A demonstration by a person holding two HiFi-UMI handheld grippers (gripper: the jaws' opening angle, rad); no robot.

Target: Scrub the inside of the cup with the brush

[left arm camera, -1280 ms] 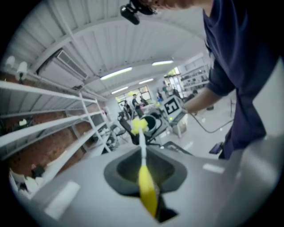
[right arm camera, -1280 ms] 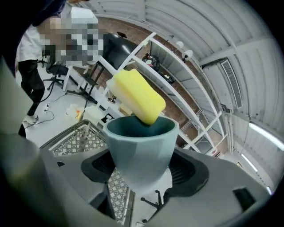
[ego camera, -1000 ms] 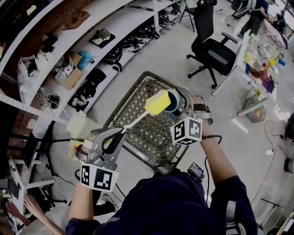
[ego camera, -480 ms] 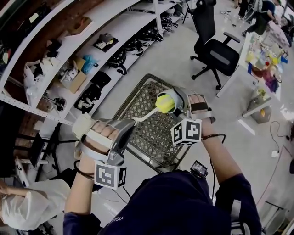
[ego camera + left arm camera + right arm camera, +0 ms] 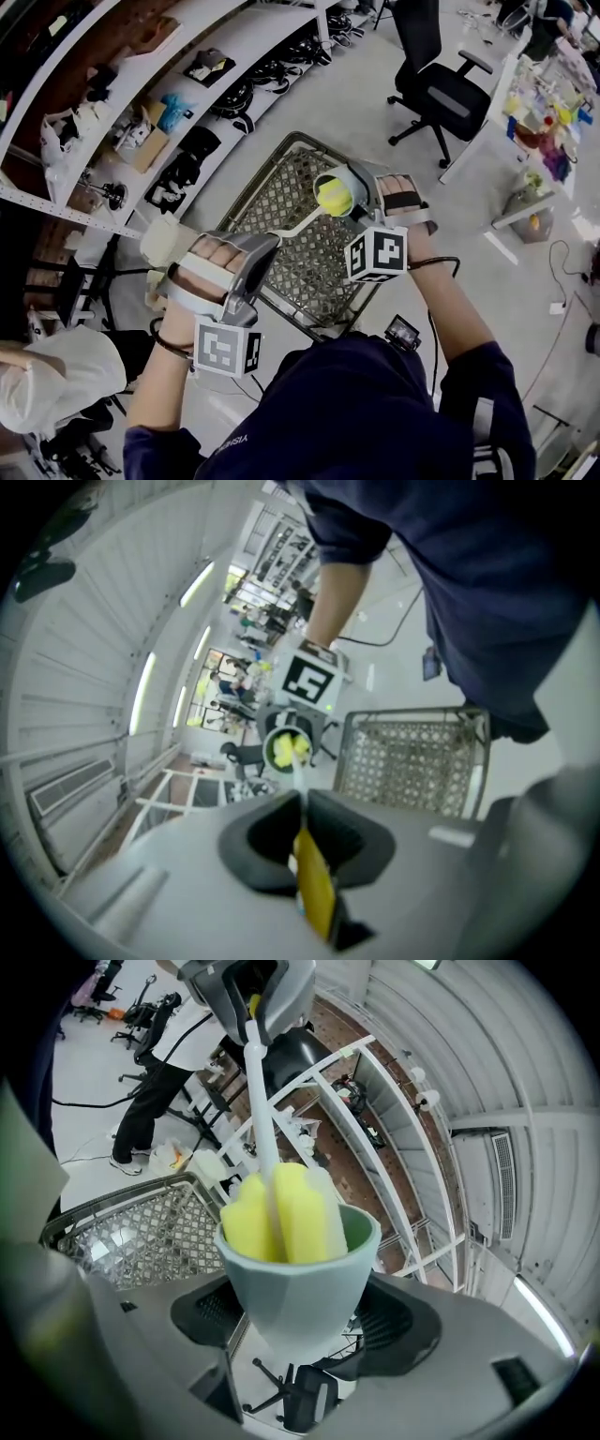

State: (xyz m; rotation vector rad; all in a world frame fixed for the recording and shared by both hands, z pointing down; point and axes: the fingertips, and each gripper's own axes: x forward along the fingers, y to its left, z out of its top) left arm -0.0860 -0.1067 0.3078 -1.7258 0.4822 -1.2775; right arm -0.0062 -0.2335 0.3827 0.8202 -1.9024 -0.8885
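Right gripper view: right hand-held gripper (image 5: 302, 1324) clamped on cup (image 5: 295, 1288), brush sponge (image 5: 281, 1213) within rim (image 5: 364, 1234), left hand-held gripper (image 5: 301, 805) pinching handle (image 5: 259, 1101).

Brush (image 5: 334, 197) head inside cup (image 5: 298, 1274), above cart (image 5: 305, 244)

The lower part of the brush (image 5: 279, 1213) head is hidden inside the cup (image 5: 298, 1288), covering its inner wall and bottom. In the head view, the handle's near end is hidden under the left gripper (image 5: 265, 247). Shelf items (image 5: 141, 131) beyond that gripper are too small to identify.
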